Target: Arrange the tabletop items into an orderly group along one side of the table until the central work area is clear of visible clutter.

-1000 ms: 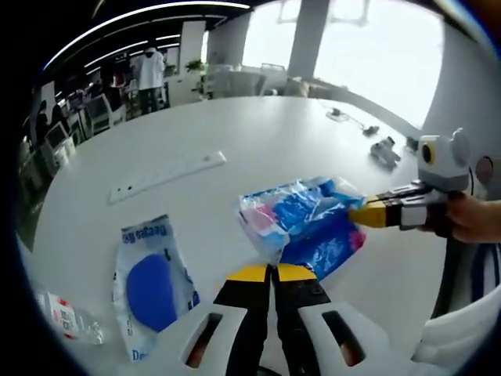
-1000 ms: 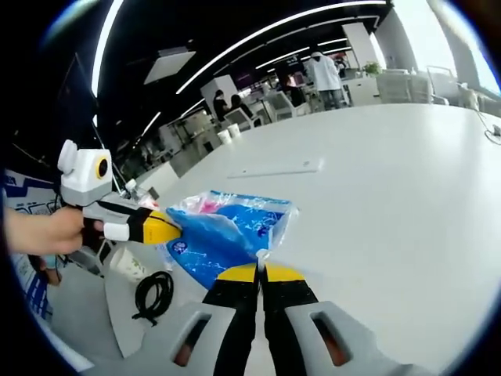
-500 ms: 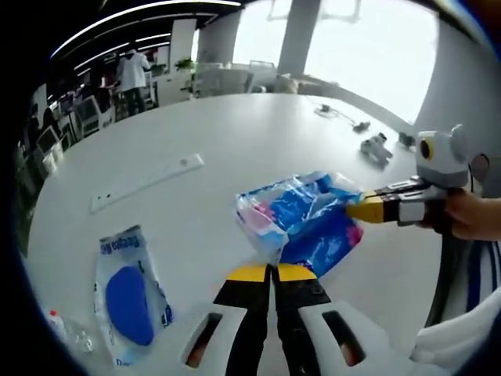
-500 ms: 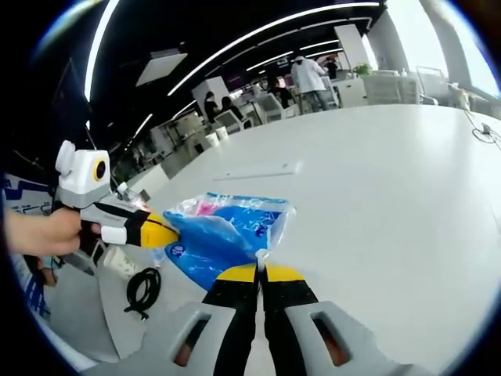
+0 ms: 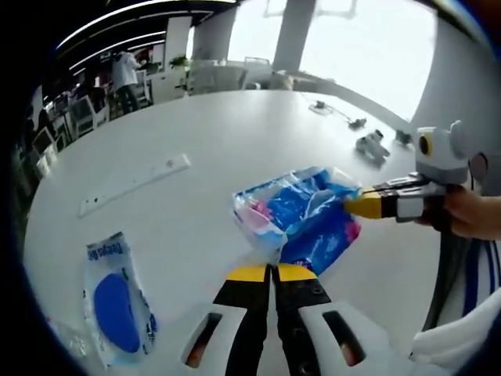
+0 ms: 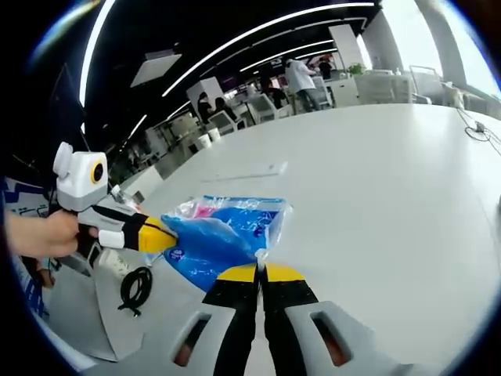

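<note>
my left gripper (image 5: pixel 272 272) has its jaws pressed together on one corner of a blue and pink plastic bag (image 5: pixel 301 219), which hangs between my two tools above the white table (image 5: pixel 235 133). my right gripper (image 6: pixel 261 272) has its jaws closed on the opposite corner of the same bag. in the left gripper view the right gripper comes in from the right, held by my hand (image 5: pixel 470 215), its yellow tip pinching the bag's far edge. in the right gripper view the left gripper comes in from the left, held by my other hand (image 6: pixel 39 233), its yellow tip on the bag's near-left edge.

a flat clear packet with a blue round shape (image 5: pixel 116 301) lies on the table to the lower left, well apart from the bag. a long white strip (image 5: pixel 133 183) lies beyond it. small dark items (image 5: pixel 368 144) sit near the far edge. a black cable coil (image 6: pixel 135 287) lies on a lower grey surface beside the table.
</note>
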A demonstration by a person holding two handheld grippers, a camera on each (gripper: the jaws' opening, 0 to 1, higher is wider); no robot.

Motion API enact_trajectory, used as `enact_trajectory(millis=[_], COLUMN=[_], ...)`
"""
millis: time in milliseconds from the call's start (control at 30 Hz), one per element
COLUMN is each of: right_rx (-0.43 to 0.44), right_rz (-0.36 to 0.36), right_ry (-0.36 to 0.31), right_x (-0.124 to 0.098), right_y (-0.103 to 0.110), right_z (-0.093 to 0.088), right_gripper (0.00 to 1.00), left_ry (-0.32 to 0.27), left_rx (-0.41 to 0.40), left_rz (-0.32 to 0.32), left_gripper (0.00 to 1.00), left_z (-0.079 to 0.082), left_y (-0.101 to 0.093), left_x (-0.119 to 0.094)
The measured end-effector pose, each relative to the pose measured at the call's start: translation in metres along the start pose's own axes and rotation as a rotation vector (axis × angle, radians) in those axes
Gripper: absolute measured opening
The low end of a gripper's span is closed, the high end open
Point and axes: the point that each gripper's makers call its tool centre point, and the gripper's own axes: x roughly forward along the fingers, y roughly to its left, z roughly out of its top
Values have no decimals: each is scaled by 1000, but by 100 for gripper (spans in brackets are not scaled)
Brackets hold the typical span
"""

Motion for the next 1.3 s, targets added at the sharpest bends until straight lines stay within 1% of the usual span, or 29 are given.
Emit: enact_trajectory(millis=[167, 333, 500, 567, 633, 733, 767, 833, 967, 1067, 1233, 1300], right_rx=[-4, 8, 8, 5, 9, 5, 6, 8, -4, -6, 7, 8], right_rz=[-1, -16, -21, -21, -11, 0, -2, -1, 10, 13, 18, 17], right_ry=[7, 16, 24, 27, 35, 42, 50, 69, 87, 105, 116, 121], right_x=[1, -1, -2, 1, 4, 9, 12, 19, 27, 33, 42, 44], right_y=[-4, -14, -20, -26, -28, -28, -30, -33, -33, -37, -39, -39], right_z=[-1, -4, -7, -8, -10, -11, -12, -15, -17, -22, -24, -25], right_gripper=[0, 0, 0, 0, 0, 0, 0, 0, 0, 0, 0, 0], left_ry=[8, 17, 28, 31, 35, 36, 43, 62, 76, 89, 109, 117], left_rx=[-21, -19, -48, -37, -39, -83, -86, -76, -83, -97, -83, -94], left_rz=[-2, -14, -19, -20, -12, 9, 11, 11, 34, 39, 53, 51], left_gripper=[0, 0, 0, 0, 0, 0, 0, 0, 0, 0, 0, 0], left_z=[-2, -5, -9, -9, -9, -11, -13, -17, -20, -25, -30, -32], left_y=[-1, -8, -10, -10, -8, -5, -4, -2, 7, 10, 15, 17], left_x=[5, 14, 23, 28, 31, 32, 35, 41, 46, 50, 55, 58])
